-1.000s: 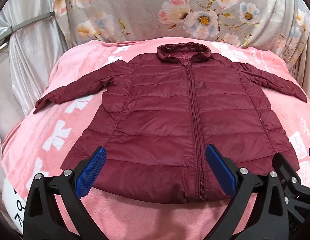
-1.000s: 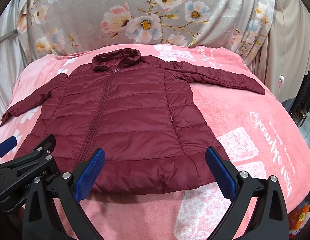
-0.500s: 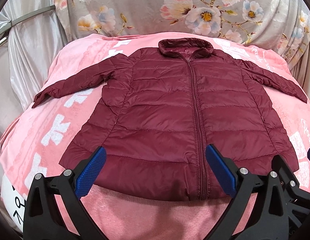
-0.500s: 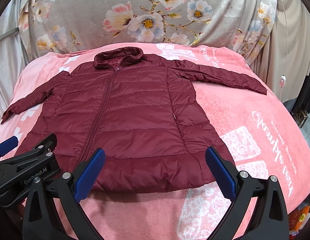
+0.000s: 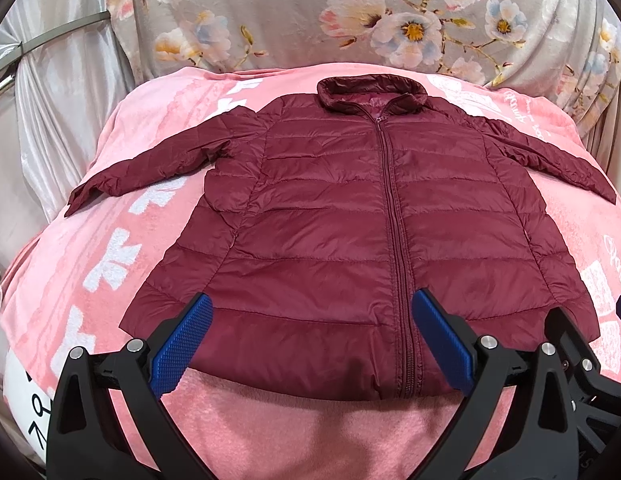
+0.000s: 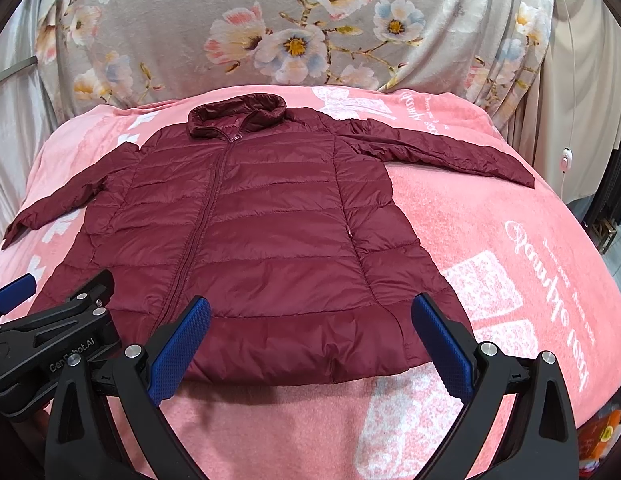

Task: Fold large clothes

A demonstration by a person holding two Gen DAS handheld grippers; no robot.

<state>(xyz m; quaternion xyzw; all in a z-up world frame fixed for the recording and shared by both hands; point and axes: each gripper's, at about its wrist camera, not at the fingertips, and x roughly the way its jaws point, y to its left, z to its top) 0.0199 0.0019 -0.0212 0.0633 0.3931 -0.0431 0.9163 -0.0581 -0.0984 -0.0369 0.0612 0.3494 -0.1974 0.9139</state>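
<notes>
Maroon jacket [image 5: 350, 216] lies flat, zipped, sleeves spread, on the pink blanket [image 5: 270, 432]. Left gripper [image 5: 310, 344] and right gripper [image 6: 310, 344] hover above its hem, both spread wide, holding nothing.

Dark red quilted puffer jacket [image 5: 330, 216] of thin synthetic cloth: smooth, faintly shiny, stitched into puffed horizontal bands, with a matching zip [image 5: 394, 216] down the front. Pink plush blanket with white print [image 6: 510, 240] underneath: soft, fuzzy, matt. Grey flowered drape [image 6: 294, 32] behind: smooth cloth in loose folds, slight sheen. Silvery satin curtain [image 5: 50, 92] at the side: glossy. Left gripper [image 5: 310, 344] and right gripper [image 6: 310, 344]: matt black plastic frames, bright metal screw heads, blue pads [image 6: 178, 344] with a fine dimpled, rubbery-looking texture. Thin grey metal bar [image 5: 50, 36] across the curtain: dull shine.
</notes>
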